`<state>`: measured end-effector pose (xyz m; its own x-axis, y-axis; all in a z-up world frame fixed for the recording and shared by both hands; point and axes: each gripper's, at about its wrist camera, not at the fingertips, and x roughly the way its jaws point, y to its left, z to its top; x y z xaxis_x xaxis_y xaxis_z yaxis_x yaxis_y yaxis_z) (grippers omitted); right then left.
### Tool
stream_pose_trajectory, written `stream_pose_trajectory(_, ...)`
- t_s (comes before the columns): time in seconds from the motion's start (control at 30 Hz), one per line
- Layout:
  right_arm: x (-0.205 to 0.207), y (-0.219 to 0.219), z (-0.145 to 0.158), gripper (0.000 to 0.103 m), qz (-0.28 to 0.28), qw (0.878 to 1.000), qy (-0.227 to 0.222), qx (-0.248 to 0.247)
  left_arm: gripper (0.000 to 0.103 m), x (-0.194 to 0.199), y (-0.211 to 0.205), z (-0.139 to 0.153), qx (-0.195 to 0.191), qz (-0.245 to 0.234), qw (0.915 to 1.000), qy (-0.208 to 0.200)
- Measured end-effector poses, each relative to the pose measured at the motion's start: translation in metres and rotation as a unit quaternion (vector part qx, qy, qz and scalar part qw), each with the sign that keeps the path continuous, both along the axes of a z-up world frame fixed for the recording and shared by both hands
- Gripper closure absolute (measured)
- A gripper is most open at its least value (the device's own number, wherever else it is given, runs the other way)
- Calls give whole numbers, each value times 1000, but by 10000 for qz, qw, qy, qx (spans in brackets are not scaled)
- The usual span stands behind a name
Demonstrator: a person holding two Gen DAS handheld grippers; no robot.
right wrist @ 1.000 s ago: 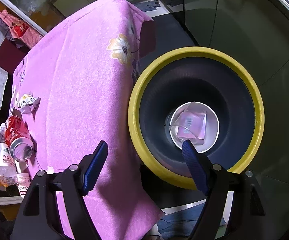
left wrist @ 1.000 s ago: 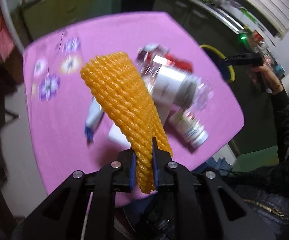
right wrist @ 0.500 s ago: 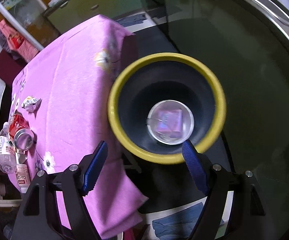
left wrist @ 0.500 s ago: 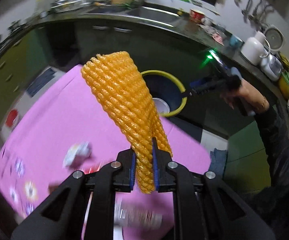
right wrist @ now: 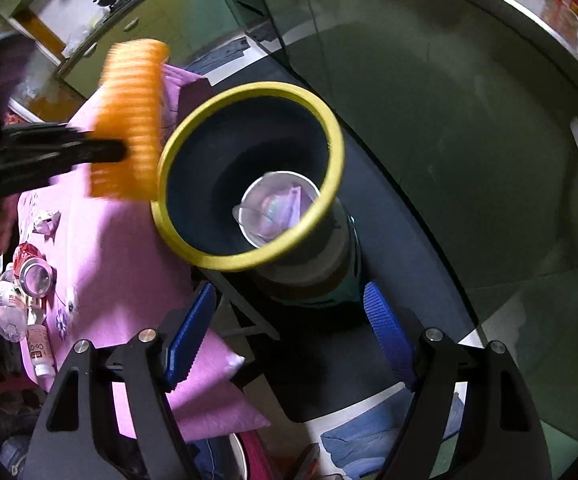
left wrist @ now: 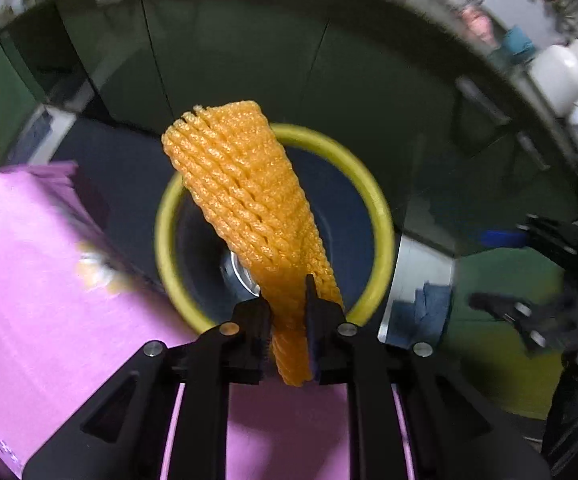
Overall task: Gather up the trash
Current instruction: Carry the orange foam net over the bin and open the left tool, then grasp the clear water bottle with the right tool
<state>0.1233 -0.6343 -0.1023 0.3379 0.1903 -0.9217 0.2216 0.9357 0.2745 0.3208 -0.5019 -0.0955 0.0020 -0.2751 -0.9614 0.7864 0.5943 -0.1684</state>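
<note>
Left wrist view: left claw (left wrist: 288, 312) clenched on the lower end of an orange foam net sleeve (left wrist: 245, 196), sleeve rising tilted up and away from the pads, over the mouth of the bin (left wrist: 377, 216).
Right wrist view: right claw (right wrist: 289, 340) spread wide, blue pads (right wrist: 191, 340) apart, nothing between them; pointed down beside the bin (right wrist: 331, 152).
Bin: round, dark inside, yellow rim; on the floor just beside the corner of the worktop (right wrist: 101, 264).
Bin contents: pale round cup or lid (right wrist: 277, 208) at the bottom, with a crumpled pinkish wrapper in it; blurred, exact kind not clear.
Foam net sleeve, right wrist view: orange, motion-blurred (right wrist: 129, 120), gripped by the black fingers of the left claw (right wrist: 105, 148), at the bin's rim on the worktop side, above it.
Worktop: covered by a pink cloth (left wrist: 41, 300) with flower prints, cloth hanging over the edge.
Trash on the worktop: crumpled white wrapper (right wrist: 45, 220); red can (right wrist: 35, 270) on its side, open end toward the camera; clear plastic bottle (right wrist: 9, 312) lying beside the can; small white bottle (right wrist: 39, 350) with red print just next to it.
Right claw, left wrist view: dark and blurred (left wrist: 529, 320) at the right edge, well clear of the bin.
Background: dark green cabinet fronts (right wrist: 429, 92); blue cloth (right wrist: 353, 448) on the floor near the bin.
</note>
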Motion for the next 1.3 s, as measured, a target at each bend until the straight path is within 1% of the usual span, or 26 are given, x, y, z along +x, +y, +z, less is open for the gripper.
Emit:
stream_pose_trajectory(0.03, -2, -2, -1, 27, -12, 10000, 8, 12, 87, 3, -6, -13, 127, 75, 9999, 85)
stream_pose_trajectory(0.07, -2, -4, -2, 27, -27, 10000, 18, 21, 82, 5, -10, -22, 222, 93, 9996, 137)
stream_pose_trajectory(0.1, -3, -6, -3, 27, -42, 10000, 28, 24, 71, 8, -16, -32, 345, 67, 9991, 241)
stream_pose_trajectory(0.17, -3, -10, -5, 27, -60, 10000, 34, 37, 60, 7, -20, -46, 453, 76, 9985, 301)
stream_pose_trajectory(0.23, -1, -12, -5, 26, -85, 9999, 19, 50, 59, 5, -24, -49, 471, 26, 9985, 268)
stream_pose_trajectory(0.3, 1, -12, -4, 26, -88, 10000, 13, 45, 55, 3, -25, -42, 339, 51, 9990, 290)
stream_pose_trajectory(0.37, 0, -10, -4, 26, -73, 10000, 10, 38, 53, 0, -17, -27, 177, 54, 9994, 299)
stream_pose_trajectory(0.43, -1, -9, -4, 26, -51, 10000, 25, 15, 49, -5, 1, -1, -89, 82, 9996, 261)
stream_pose_trajectory(0.5, 0, -4, -3, 26, -34, 10000, 30, -4, 48, -12, 22, 23, -363, 105, 9990, 253)
stream_pose_trajectory(0.53, -2, -3, -2, 26, -22, 10000, 41, -23, 48, -16, 32, 33, -458, 109, 9987, 200)
stream_pose_trajectory(0.67, -4, 5, 4, 26, 17, 9999, 69, -152, 44, -34, 98, 88, -956, 228, 9948, -269)
stream_pose_trajectory(0.73, -4, 13, 10, 26, 69, 9997, 53, -228, 42, -45, 140, 112, -1191, 448, 9907, -492)
stream_pose_trajectory(0.77, -3, 20, 14, 26, 146, 9996, 22, -237, 39, -52, 160, 122, -1294, 567, 9881, -612)
stream_pose_trajectory(0.8, -2, 30, 21, 26, 282, 9993, -29, -238, 36, -56, 170, 132, -1367, 661, 9858, -716)
stream_pose_trajectory(0.87, 1, 52, 32, 26, 572, 9979, -146, -266, 25, -76, 211, 149, -1523, 895, 9785, -1065)
stream_pose_trajectory(0.9, 5, 72, 42, 26, 822, 9959, -232, -299, 20, -82, 229, 153, -1578, 1003, 9750, -1198)
stream_pose_trajectory(0.93, 8, 88, 48, 26, 1027, 9938, -303, -291, 18, -91, 248, 157, -1631, 1143, 9709, -1333)
stream_pose_trajectory(0.97, 11, 110, 57, 26, 1306, 9903, -390, -253, 16, -102, 273, 161, -1714, 1342, 9658, -1409)
stream_pose_trajectory(1.0, 15, 124, 62, 26, 1495, 9875, -437, -225, 15, -109, 288, 164, -1776, 1470, 9626, -1425)
stream_pose_trajectory(1.03, 19, 151, 71, 26, 1847, 9813, -513, -172, 15, -118, 314, 165, -1853, 1714, 9564, -1467)
stream_pose_trajectory(1.07, 21, 172, 78, 26, 2112, 9757, -566, -117, 15, -124, 330, 164, -1872, 1869, 9527, -1500)
stream_pose_trajectory(1.13, 27, 222, 93, 26, 2724, 9598, -676, -22, 15, -142, 373, 165, -1920, 2317, 9391, -1662)
stream_pose_trajectory(1.17, 30, 243, 100, 26, 2974, 9521, -711, 6, 14, -148, 387, 164, -1913, 2461, 9346, -1716)
stream_pose_trajectory(1.2, 34, 272, 107, 26, 3325, 9401, -747, 55, 14, -156, 406, 162, -1905, 2666, 9282, -1765)
stream_pose_trajectory(1.23, 36, 294, 111, 26, 3562, 9313, -754, 78, 14, -162, 423, 162, -1924, 2823, 9226, -1790)
stream_pose_trajectory(1.3, 41, 342, 115, 26, 4123, 9084, -681, 106, 14, -176, 455, 159, -1965, 3136, 9109, -1827)
